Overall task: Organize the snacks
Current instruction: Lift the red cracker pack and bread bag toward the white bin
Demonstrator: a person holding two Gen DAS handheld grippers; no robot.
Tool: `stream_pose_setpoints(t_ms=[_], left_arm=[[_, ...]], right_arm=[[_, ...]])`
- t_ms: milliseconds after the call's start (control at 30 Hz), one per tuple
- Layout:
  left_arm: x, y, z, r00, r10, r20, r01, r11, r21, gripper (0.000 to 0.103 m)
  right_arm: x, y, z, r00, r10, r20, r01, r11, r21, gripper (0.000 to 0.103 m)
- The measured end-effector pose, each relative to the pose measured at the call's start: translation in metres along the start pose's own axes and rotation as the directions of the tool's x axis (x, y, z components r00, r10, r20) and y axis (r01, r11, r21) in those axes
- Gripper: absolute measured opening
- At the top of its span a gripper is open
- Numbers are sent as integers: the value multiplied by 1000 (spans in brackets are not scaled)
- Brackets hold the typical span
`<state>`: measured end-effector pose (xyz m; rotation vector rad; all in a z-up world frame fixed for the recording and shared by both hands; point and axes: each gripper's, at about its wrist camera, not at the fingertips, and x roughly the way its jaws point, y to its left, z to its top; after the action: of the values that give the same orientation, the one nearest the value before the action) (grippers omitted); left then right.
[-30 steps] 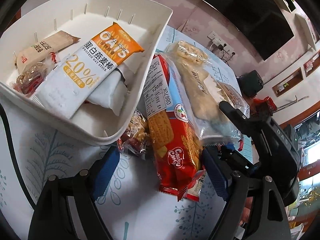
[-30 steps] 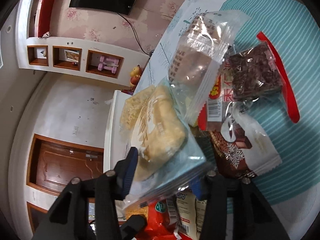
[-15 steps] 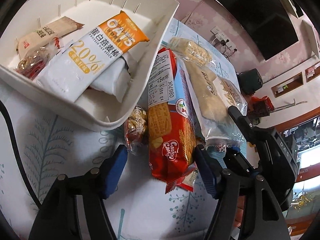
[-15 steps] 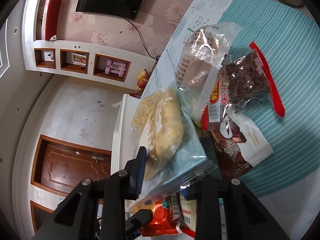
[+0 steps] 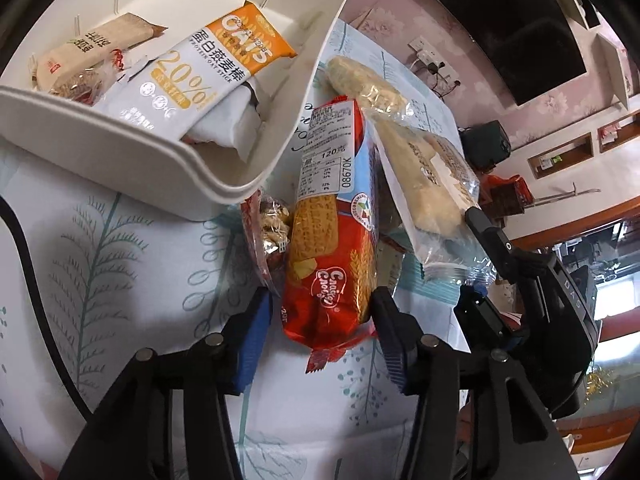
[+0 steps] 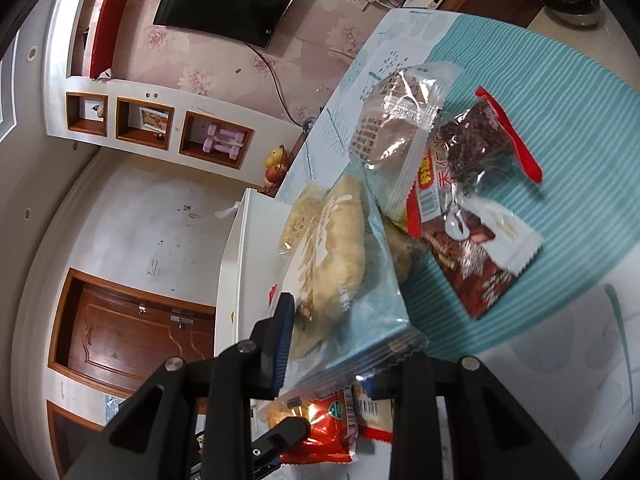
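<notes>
A red biscuit pack (image 5: 332, 248) lies on the tablecloth beside the white tray (image 5: 312, 60). My left gripper (image 5: 320, 320) straddles the pack's near end. Its jaws are closing, the right finger is at the pack's edge, and a slim gap shows at the left pad (image 5: 256, 332). My right gripper (image 6: 344, 344) is shut on a clear pack of pale pastry (image 6: 332, 248) and holds it tilted off the table. In the left wrist view the same right gripper (image 5: 464, 264) grips the pastry pack (image 5: 428, 176) right of the biscuits.
The tray holds an orange-and-white oat bar (image 5: 216, 68) and a brown bar (image 5: 96, 44). A small nut snack (image 5: 268, 232) lies by the tray's corner. On the teal cloth lie a clear bun pack (image 6: 400, 128), a dark bar (image 6: 476, 144) and a chocolate pack (image 6: 480, 256).
The left jaws have narrowed around the red biscuit pack as the gripper came in closer. The right gripper has closed on the pastry pack and raised it a little.
</notes>
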<state>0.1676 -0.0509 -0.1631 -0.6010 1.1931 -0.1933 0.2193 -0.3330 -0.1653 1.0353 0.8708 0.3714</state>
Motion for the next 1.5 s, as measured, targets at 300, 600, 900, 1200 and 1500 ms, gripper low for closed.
stream_pose_setpoints(t_ms=[300, 600, 900, 1200, 1500], left_arm=[[-19, 5, -15, 1000, 2, -13, -1, 999, 47, 41], [-50, 2, -18, 998, -1, 58, -6, 993, 116, 40], [-86, 8, -6, 988, -73, 135, 60, 993, 100, 38], [-100, -11, 18, 981, -99, 169, 76, 987, 140, 36], [-125, -23, 38, 973, -102, 208, 69, 985, 161, 36]], right_arm=[[-22, 14, -14, 999, -18, 42, 19, 1000, -15, 26], [-40, 40, -32, 993, -60, 99, 68, 994, -83, 23], [-58, 73, -43, 987, -57, 153, 82, 983, -166, 21], [-80, 111, -42, 972, -45, 229, 109, 955, -275, 21], [-90, 131, -40, 965, -67, 253, 143, 945, -296, 21]])
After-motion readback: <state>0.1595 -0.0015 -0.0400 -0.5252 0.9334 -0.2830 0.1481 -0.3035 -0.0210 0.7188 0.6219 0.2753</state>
